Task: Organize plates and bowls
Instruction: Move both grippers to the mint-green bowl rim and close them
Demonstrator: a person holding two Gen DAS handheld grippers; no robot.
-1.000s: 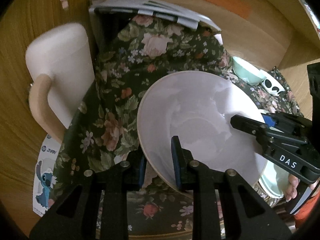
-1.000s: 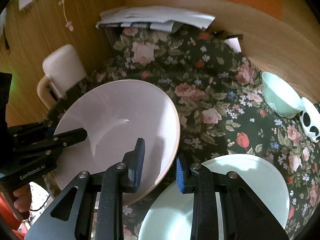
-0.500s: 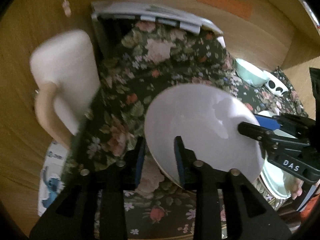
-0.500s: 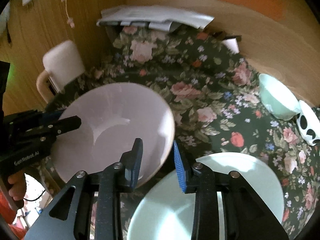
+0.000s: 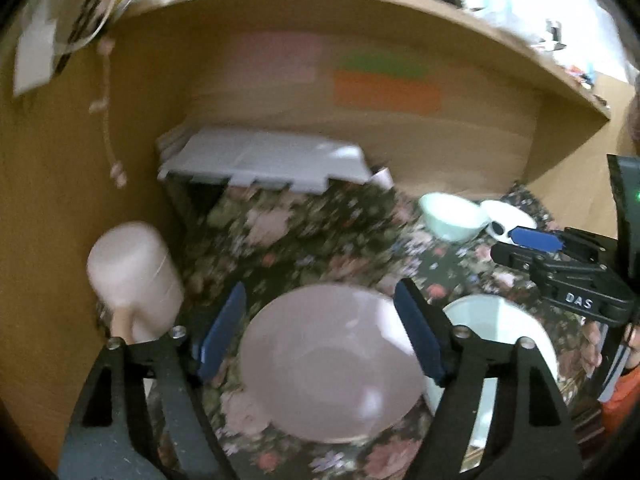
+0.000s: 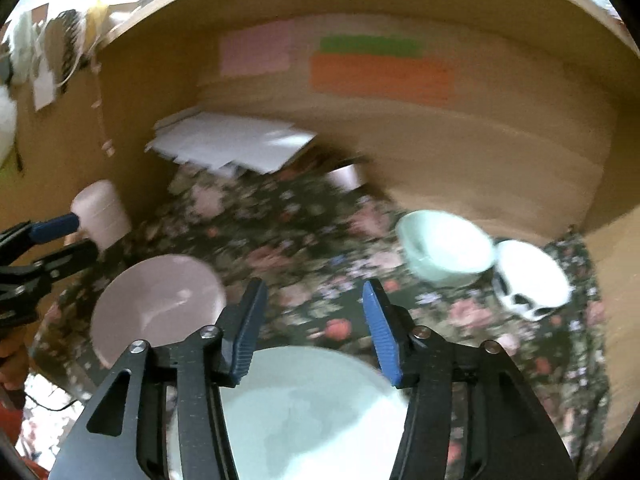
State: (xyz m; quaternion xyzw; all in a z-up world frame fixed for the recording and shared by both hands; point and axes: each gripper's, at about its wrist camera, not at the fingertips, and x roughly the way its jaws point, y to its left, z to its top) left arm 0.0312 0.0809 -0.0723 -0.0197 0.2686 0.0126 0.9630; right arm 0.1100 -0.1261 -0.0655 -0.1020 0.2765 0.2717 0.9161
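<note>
Left gripper (image 5: 320, 328): jaws apart and opening, pads clear of the pink plate (image 5: 332, 368), which lies flat on the floral cloth (image 5: 304, 232) directly beneath and between them. Right gripper (image 6: 312, 320): jaws apart, opening, nothing between them; the pale green plate (image 6: 312, 412) sits just under its fingers, unheld. Further ahead and right of the right gripper: mint bowl (image 6: 444, 246) touching a panda-patterned bowl (image 6: 532, 280), near the back wall. Judgement: release step. Lift both grippers straight up, pads clear of rims, so neither plate drags. Then sort the bowls.
</note>
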